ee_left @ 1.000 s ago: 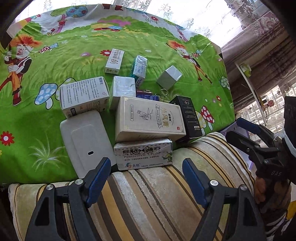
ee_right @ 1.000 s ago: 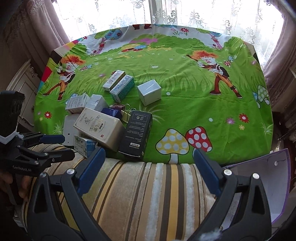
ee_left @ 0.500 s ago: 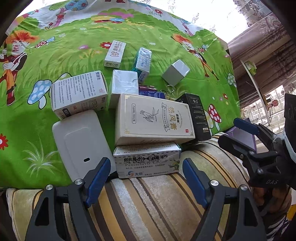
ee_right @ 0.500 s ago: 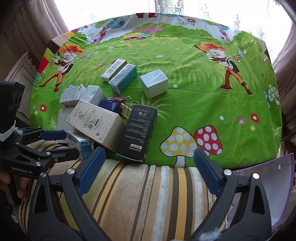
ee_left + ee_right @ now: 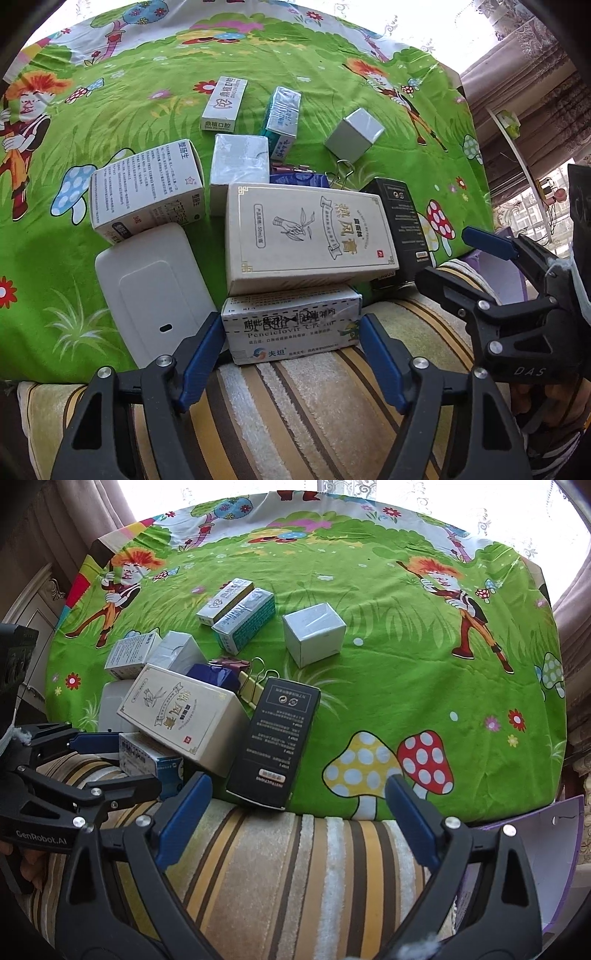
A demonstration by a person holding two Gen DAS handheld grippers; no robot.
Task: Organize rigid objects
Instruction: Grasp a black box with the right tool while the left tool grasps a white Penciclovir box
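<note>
Green cartoon-print cloth [image 5: 369, 672] covers the work surface, with a striped towel [image 5: 295, 867] along its near edge and curtained windows behind. Clustered at 9 to 11 o'clock in the right wrist view lie the rigid objects: a cream box [image 5: 306, 232] resting on a white Penciclovir box [image 5: 291, 325], a black box [image 5: 275, 742], a grey cube [image 5: 314, 633] and smaller cartons farther back. Left gripper [image 5: 291, 350], jaws wide apart, now brackets the Penciclovir box, one blue pad at each end but not visibly pressing. Right gripper [image 5: 295, 808], also wide and empty, hovers above the towel with the black box at its 11 o'clock.

Compared with one second earlier, the left gripper has advanced: the Penciclovir box, then well ahead of the fingertips, now sits between them. The right gripper has also drawn nearer the cluster. Judged from this, the first pick is being lined up; no object has yet been relocated.
</note>
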